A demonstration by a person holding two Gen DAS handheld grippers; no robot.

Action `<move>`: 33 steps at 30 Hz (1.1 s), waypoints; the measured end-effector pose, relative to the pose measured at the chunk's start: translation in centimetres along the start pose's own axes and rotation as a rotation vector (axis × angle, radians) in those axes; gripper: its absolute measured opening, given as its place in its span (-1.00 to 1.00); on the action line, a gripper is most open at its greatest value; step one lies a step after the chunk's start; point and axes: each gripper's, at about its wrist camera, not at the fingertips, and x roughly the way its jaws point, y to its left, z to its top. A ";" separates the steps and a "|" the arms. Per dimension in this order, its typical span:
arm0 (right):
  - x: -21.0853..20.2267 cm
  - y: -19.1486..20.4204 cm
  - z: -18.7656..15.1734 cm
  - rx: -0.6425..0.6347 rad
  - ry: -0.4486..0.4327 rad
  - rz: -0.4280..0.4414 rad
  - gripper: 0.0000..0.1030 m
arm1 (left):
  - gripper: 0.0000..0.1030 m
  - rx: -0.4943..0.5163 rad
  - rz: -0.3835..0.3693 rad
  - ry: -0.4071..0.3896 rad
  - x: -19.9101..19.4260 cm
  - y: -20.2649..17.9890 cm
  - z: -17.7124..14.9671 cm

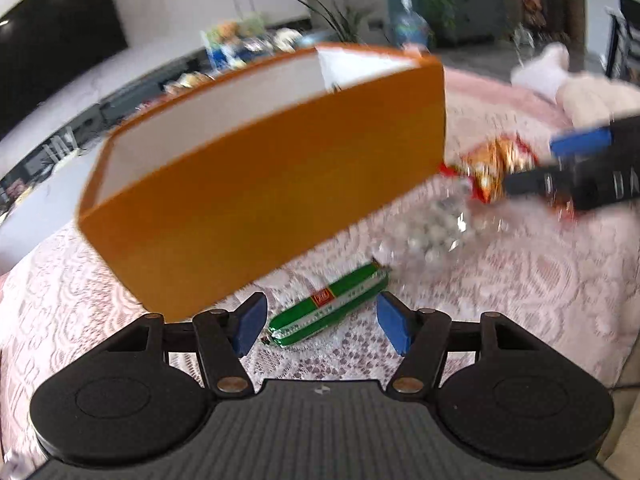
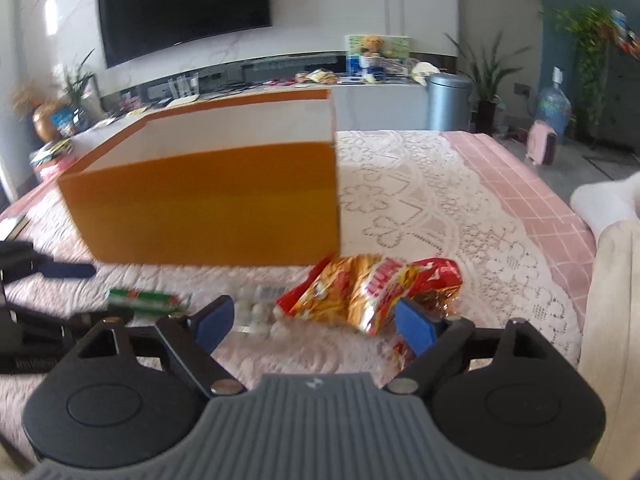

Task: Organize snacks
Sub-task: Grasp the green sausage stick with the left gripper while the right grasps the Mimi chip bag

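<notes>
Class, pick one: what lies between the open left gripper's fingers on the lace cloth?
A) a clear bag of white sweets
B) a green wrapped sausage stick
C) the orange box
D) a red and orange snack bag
B: the green wrapped sausage stick lies between the left gripper fingers.

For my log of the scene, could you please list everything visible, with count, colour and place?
box: 1, orange outside, white inside, open, on the lace cloth
lace cloth: 1, pinkish white, covers the surface
sausage stick: 1, green wrapper, before the box
clear bag: 1, transparent with pale balls, between sausage and chips
chip bag: 1, red and yellow, right of the box front
television: 1, black, on the wall
left gripper: fingers blue, open
right gripper: fingers blue, open
</notes>
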 end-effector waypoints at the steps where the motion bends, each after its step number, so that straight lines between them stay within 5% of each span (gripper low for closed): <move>1: 0.3 -0.2 0.2 0.012 0.000 -0.015 0.67 | 0.45 0.022 -0.005 -0.001 0.2 0.0 -0.1; 7: 2.7 -1.0 1.2 0.099 0.026 -0.071 0.79 | 0.45 0.066 -0.075 0.014 2.1 0.8 -0.3; 14: 4.9 -0.5 0.9 0.070 0.041 -0.111 0.88 | 0.44 -0.068 -0.151 0.041 3.3 2.6 -0.3; 23: 5.3 0.4 0.5 0.004 0.029 -0.113 0.82 | 0.05 -0.194 -0.209 0.102 2.3 2.4 0.6; 33: 5.3 0.4 0.2 -0.006 0.028 -0.117 0.72 | -0.14 -0.227 -0.098 0.050 3.9 1.4 0.9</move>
